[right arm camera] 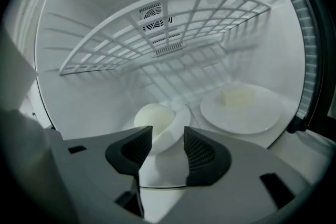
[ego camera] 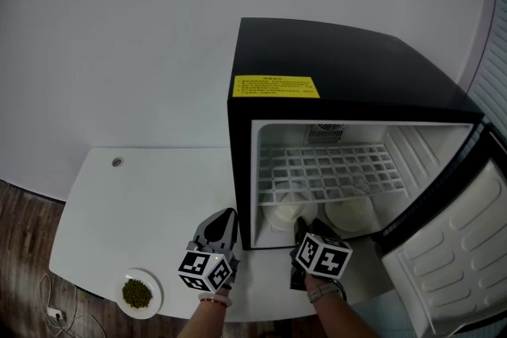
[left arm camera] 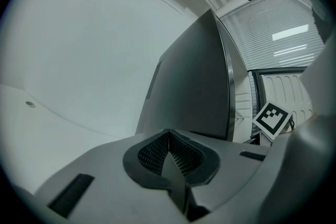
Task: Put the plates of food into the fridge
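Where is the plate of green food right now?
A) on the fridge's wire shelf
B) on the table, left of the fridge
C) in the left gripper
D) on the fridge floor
B: the plate sits on the table near its front edge, outside the fridge.

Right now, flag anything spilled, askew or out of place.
Nothing spilled or damaged. The bun plate and block plate sit flat in the fridge. Only the green-food plate sits close to the table's front edge, outside the fridge.
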{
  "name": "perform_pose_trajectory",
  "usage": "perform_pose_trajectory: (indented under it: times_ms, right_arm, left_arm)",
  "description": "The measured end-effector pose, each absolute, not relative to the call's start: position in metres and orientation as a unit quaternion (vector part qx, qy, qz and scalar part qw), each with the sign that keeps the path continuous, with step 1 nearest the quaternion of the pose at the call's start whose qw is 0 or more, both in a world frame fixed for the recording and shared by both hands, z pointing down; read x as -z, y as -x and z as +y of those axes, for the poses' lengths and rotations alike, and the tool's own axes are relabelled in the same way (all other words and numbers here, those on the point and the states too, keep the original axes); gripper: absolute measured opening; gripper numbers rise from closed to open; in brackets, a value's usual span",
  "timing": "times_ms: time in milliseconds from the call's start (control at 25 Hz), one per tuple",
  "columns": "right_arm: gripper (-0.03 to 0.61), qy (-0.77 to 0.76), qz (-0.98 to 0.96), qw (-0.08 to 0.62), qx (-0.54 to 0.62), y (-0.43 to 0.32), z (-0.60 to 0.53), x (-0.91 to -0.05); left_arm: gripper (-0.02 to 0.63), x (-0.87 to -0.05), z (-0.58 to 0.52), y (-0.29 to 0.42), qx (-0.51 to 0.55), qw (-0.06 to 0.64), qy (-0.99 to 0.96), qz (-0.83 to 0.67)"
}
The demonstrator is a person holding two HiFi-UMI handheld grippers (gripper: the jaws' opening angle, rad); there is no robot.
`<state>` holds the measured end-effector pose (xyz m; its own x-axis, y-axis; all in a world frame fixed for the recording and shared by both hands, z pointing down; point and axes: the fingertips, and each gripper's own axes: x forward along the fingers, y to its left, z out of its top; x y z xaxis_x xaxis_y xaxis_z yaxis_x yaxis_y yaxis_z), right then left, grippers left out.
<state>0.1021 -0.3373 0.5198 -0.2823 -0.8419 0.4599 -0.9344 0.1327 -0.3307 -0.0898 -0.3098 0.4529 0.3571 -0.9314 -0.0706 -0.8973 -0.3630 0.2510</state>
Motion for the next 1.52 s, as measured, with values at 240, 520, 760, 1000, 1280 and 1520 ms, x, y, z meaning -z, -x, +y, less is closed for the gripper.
perform_pose_trajectory:
  times_ms: [240,520,760,1000,1280,1520]
  right_arm:
    - [0.166,-0.582,-0.757,0.067,-0.29,-0.102,-0.331,-0.513]
    - [0.166,-0.558,-0.78,0.084,-0.271,-0.087,-0.309,-0.51]
    - [0.081,-0.542,-0.792,0.085,-0.269,-0.071,-0.284,-0.507]
    - [0.071,-0.511,-0.814,0.084,-0.264,-0.046,-0.251,-0.496]
    - [0.064,-0.473,-0.836,0.091,-0.263,-0.003,-0.207,-0.489]
    - [0.06,-0.433,-0.855,0.098,-0.267,0.038,-0.165,-0.49]
  left_arm:
    - [0.008,-0.452,-0.308,0.089,0.098,0.084,-0.82,-0.558]
    - [0.008,-0.451,-0.297,0.095,0.094,0.083,-0.818,-0.561]
    - [0.008,-0.452,-0.276,0.102,0.091,0.086,-0.819,-0.56]
    - [0.008,-0.445,-0.24,0.105,0.099,0.084,-0.822,-0.554]
    - [0.008,-0.443,-0.197,0.115,0.099,0.086,-0.821,-0.555]
    - [0.008,-0.449,-0.156,0.131,0.097,0.094,-0.816,-0.561]
